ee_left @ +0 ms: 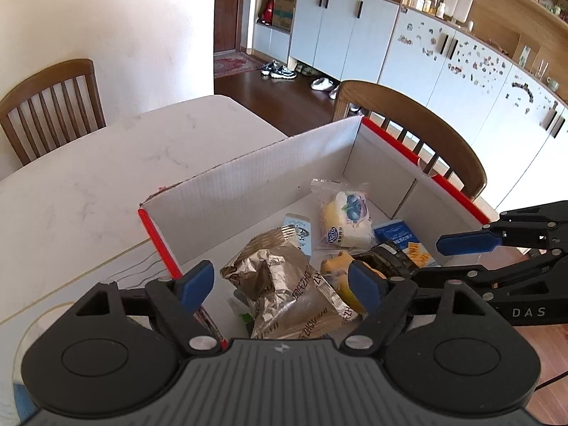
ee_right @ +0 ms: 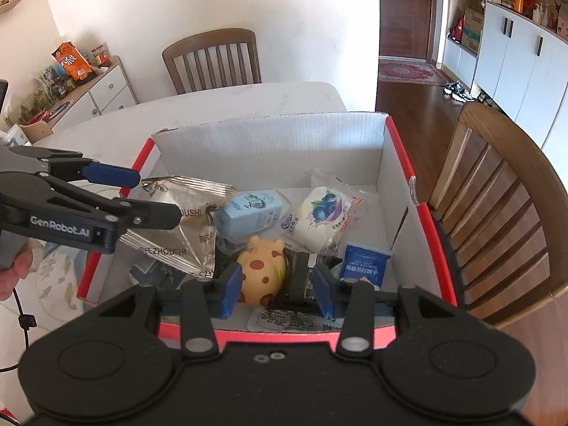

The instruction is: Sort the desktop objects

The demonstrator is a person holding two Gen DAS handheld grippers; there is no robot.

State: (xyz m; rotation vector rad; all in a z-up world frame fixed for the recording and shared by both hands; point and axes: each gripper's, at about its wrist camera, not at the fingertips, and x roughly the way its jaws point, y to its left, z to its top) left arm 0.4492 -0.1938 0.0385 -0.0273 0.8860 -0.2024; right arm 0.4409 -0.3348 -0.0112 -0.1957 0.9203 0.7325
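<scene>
A red-edged white cardboard box holds several items: a silver foil snack bag, a blueberry bread pack, a light blue carton, a yellow spotted toy, a dark jar and a blue cracker pack. My left gripper is open and empty above the foil bag. My right gripper is open, its fingers either side of the toy and jar; it also shows in the left wrist view.
The box stands on a white marble table. Wooden chairs stand at the far side and right of the box. A patterned mat lies left of the box. Cabinets line the far wall.
</scene>
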